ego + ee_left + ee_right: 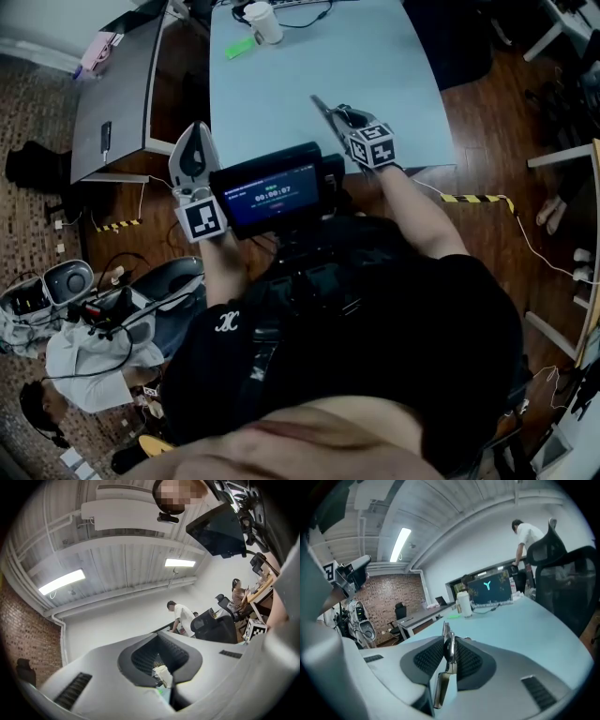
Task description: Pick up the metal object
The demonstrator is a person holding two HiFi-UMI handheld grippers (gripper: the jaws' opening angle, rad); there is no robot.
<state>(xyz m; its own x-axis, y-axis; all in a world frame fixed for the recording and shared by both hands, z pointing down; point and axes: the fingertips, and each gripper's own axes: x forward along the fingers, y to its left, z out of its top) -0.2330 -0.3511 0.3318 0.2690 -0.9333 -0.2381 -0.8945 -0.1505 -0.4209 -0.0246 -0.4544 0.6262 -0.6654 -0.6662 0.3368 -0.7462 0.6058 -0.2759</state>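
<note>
The right gripper (339, 112) is over the near edge of the pale blue table (375, 56). Its jaws are almost together, with only a small gap. In that gap is the metal object (323, 106), thin and shiny. The dark bumpy pads (425, 658) press on it from both sides, so it is held tight.

In the right gripper view, the metal object (447, 632) stands on its thin edge between the right gripper's (450, 653) pads. One end pokes out past the tips. From the head view, that end points up and to the left, out over the table. I cannot tell if it touches the table top or is just above it.

The left gripper (197, 131) is off the table, beside its left corner. It points up toward the ceiling. In the left gripper view, the left gripper (158, 641) has its jaws meeting at the tips. There is only a thin slit lower down, and it holds nothing. Through the slit you can see a white cup (162, 674) far away.

That cup (263, 22) stands at the far end of the table, with a small green thing (240, 47) lying near it. Both are well apart from the metal object.
</note>
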